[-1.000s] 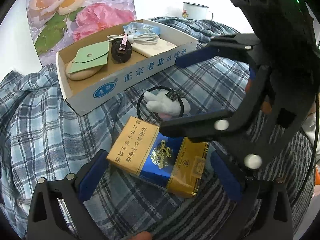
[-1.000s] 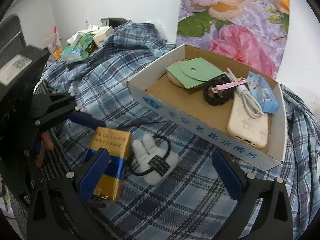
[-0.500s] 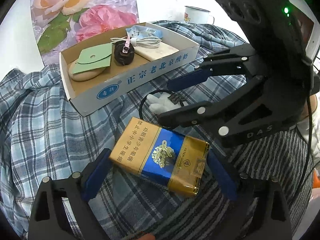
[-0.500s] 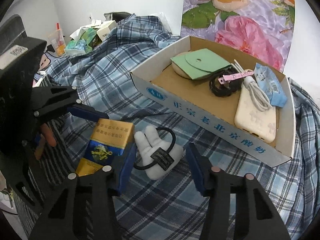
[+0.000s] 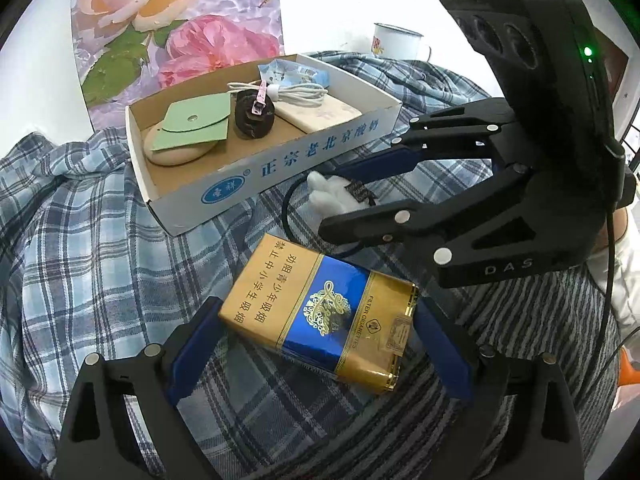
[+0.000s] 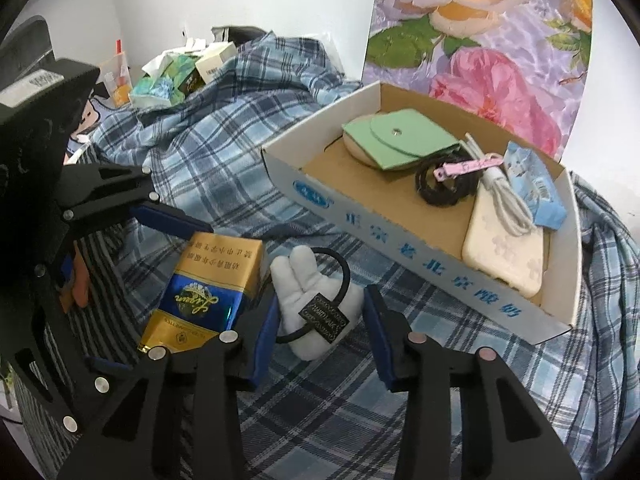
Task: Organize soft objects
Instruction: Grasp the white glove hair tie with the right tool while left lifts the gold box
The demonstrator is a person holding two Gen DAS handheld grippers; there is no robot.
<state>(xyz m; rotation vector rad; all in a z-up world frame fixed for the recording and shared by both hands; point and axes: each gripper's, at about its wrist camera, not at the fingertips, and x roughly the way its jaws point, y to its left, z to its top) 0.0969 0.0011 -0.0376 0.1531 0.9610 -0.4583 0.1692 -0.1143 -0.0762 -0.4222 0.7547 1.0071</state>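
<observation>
Here the right gripper (image 6: 320, 320) has its jaws parted on either side of the white plush hair tie (image 6: 316, 312), not yet pinching it, on the plaid blanket (image 6: 460, 380) just before the cardboard box (image 6: 400, 240). The left gripper (image 5: 320, 332) straddles the cigarette pack (image 5: 320, 304), jaws released; touching or not, I cannot tell.

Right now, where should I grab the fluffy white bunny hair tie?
Grip the plush bunny across its fat lower body, coming from above along its length. It lies flat on the blanket, and the right tool already straddles it there, still open.
</observation>
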